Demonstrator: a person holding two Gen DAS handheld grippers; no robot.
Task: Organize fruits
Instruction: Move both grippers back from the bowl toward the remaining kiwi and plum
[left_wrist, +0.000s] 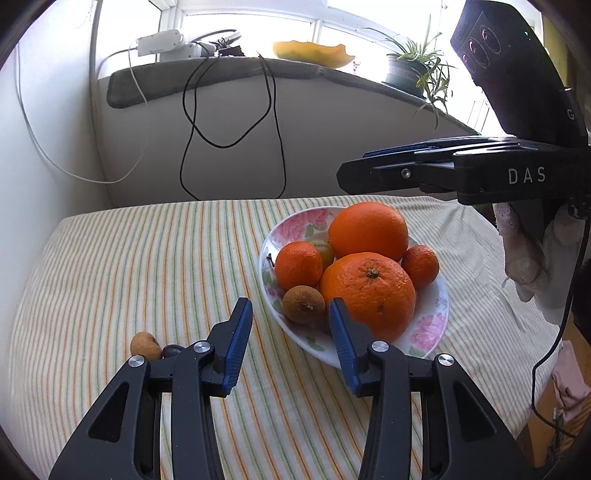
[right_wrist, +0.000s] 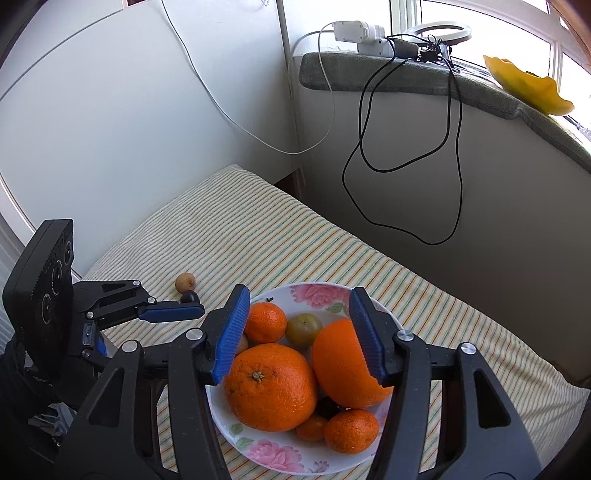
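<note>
Both the left claw (left_wrist: 291, 314) and right claw (right_wrist: 299, 317) are gaping wide, empty, over the floral white ceramic plate (right_wrist: 258, 448) of round oranges (right_wrist: 271, 387).

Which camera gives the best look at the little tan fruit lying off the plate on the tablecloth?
The right wrist view: the small tan fruit lies fully exposed on the striped cloth, beside a dark fruit. In the left wrist view it sits low, partly behind the left gripper.

Orange citrus (left_wrist: 367, 290), white plate with pink flowers (left_wrist: 430, 326), green-and-orange striped cloth (left_wrist: 147, 266), blue-padded black claw (right_wrist: 297, 325)
</note>
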